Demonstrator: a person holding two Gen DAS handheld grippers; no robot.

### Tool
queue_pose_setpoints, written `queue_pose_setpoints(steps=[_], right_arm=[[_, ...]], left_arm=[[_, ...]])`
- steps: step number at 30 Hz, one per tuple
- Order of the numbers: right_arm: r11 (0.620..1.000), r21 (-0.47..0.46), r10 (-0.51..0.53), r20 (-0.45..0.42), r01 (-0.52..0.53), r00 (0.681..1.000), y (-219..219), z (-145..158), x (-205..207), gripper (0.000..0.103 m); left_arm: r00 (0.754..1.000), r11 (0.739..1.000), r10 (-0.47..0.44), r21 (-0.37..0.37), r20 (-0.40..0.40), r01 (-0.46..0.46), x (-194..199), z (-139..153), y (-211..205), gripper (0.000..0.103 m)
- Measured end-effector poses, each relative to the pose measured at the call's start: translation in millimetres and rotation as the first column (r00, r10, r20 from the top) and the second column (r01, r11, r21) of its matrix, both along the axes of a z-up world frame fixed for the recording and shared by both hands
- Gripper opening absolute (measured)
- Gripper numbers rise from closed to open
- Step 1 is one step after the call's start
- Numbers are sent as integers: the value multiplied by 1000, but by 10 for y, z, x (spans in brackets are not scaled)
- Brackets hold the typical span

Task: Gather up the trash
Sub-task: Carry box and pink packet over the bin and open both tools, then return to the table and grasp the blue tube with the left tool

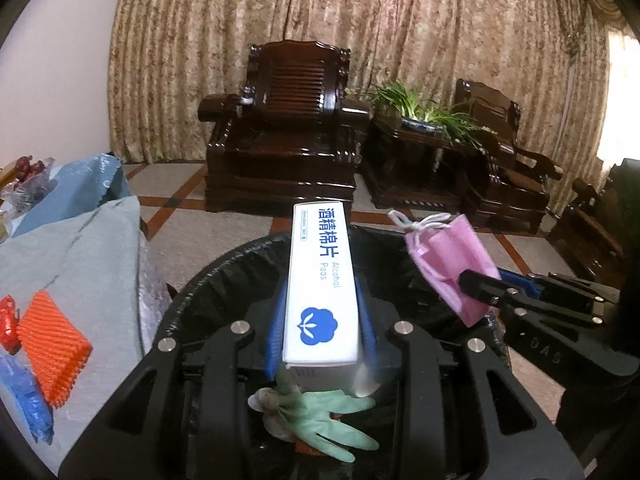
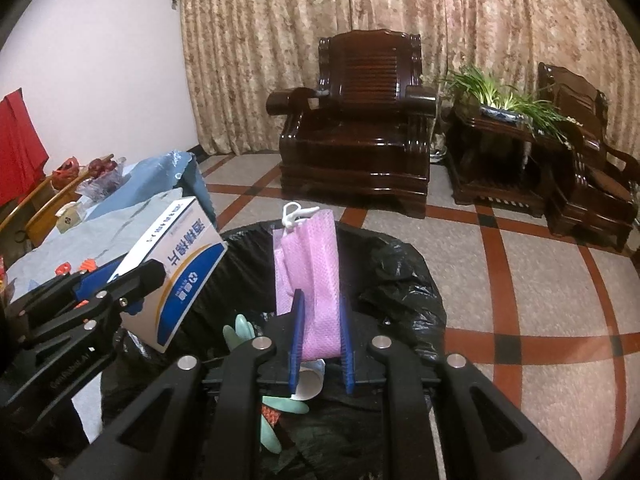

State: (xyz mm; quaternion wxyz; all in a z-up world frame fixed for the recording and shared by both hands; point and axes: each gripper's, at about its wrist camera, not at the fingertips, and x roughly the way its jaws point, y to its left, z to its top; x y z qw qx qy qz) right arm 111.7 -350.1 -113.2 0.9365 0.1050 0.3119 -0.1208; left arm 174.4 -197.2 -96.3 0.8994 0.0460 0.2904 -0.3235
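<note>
My left gripper (image 1: 322, 300) is shut on a white and blue alcohol pads box (image 1: 320, 280), held over the black-lined trash bin (image 1: 224, 268). The box also shows in the right wrist view (image 2: 176, 264). My right gripper (image 2: 320, 312) is shut on a pink face mask (image 2: 310, 272), also over the bin (image 2: 400, 280). The mask shows in the left wrist view (image 1: 448, 264) at right. A green glove (image 1: 320, 416) lies inside the bin; it also shows in the right wrist view (image 2: 240, 330).
A table with a light blue cloth (image 1: 80, 248) stands at left, bearing an orange ribbed piece (image 1: 52, 344), a red wrapper (image 1: 8, 322) and a blue item (image 1: 28, 400). Dark wooden armchairs (image 1: 288, 132) and a plant stand (image 1: 416, 148) stand on the tiled floor behind.
</note>
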Motion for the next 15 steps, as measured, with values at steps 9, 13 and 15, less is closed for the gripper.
queue_pose_setpoints(steps=[9, 13, 15], right_arm=[[1000, -18, 8, -13, -8, 1000, 89, -60, -51, 92], [997, -50, 62, -8, -62, 998, 272, -22, -50, 97], [995, -45, 95, 5, -94, 995, 398, 12, -32, 97]], left_arm=[[998, 998, 61, -16, -8, -61, 18, 36, 334, 76], [990, 989, 143, -19, -9, -143, -6, 90, 742, 87], [981, 981, 195, -3, 14, -195, -45, 119, 995, 88]])
